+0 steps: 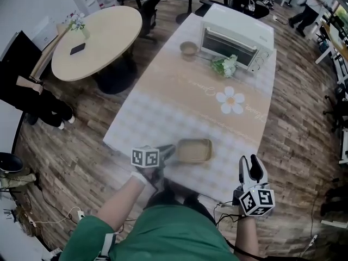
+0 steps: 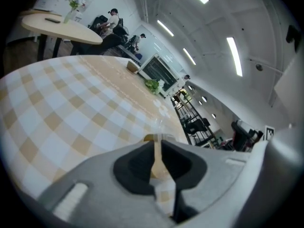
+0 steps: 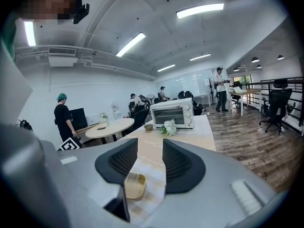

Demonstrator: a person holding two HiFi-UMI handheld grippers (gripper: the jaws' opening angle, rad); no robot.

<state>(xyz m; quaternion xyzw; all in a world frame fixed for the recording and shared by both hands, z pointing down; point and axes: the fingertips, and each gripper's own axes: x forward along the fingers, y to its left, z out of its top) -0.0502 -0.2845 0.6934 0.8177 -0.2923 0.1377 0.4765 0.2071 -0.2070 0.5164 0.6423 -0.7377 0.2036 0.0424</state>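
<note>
I'm gripping the tray [image 1: 194, 150] by its thin rim with the left tongs [image 1: 168, 153] — it's looking light, stiff, probably slick — while the right tongs [image 1: 252, 166] are hanging released, empty.

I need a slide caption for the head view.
Left gripper clamps a tan tray on the checked table; right gripper open.

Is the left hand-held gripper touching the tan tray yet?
Touching. The left gripper view shows the left hand-held gripper shut on the thin rim of the tan tray.
</note>
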